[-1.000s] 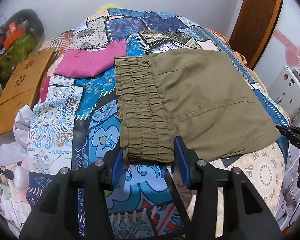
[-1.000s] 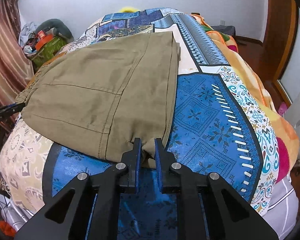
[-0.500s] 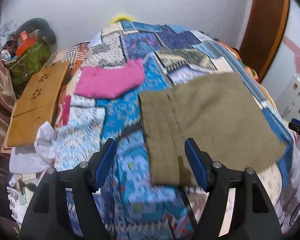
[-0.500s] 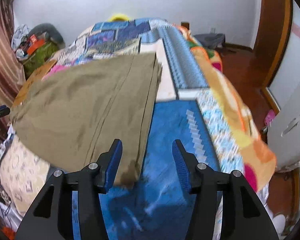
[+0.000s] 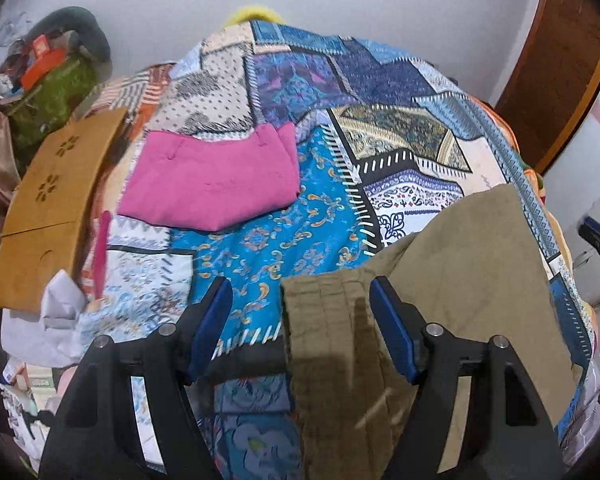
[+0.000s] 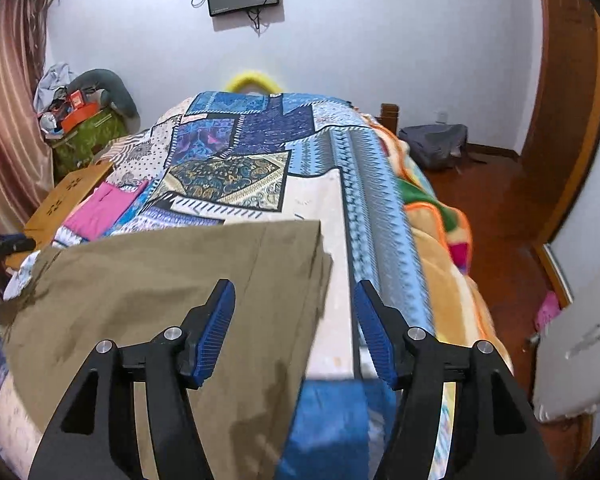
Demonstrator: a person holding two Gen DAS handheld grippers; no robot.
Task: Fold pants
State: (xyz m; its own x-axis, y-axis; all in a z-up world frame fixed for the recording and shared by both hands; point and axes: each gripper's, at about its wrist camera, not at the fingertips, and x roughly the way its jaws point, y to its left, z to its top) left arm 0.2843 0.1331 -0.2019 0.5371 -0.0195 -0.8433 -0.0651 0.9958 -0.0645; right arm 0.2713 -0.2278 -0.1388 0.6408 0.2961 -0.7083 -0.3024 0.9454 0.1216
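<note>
between the spread blue pads of the left gripper (image 5: 302, 326) lies the gathered waistband end of the pants (image 5: 440, 300), but nothing is pinched; the jaws stand wide and hold no cloth. the right gripper (image 6: 294, 330) is just as wide, poised above the opposite edge of the same pants, where the stacked layers show at the corner, and it grips nothing either.

the pants lie flat on the quilt (image 5: 284, 236) as a compact olive rectangle of several layers, waistband toward the left gripper, folded edge toward the right. by that look the fold is far along, perhaps finished.

the cloth reads as soft woven cotton, light and limp, with no stiffness to hold a shape in the air. the elastic waistband is the thickest, firmest part and gives the surest bite. any further fold would call for taking two matching corners through all layers at once, since a shallow pinch would likely lift only the top ply and spill the stack. the quilt beneath is soft too, so a low grab could snag it.

farther off, a pink garment (image 5: 214, 184) lies folded, well apart from the pants, with a wooden board (image 5: 52, 196) at the bed's edge.
</note>
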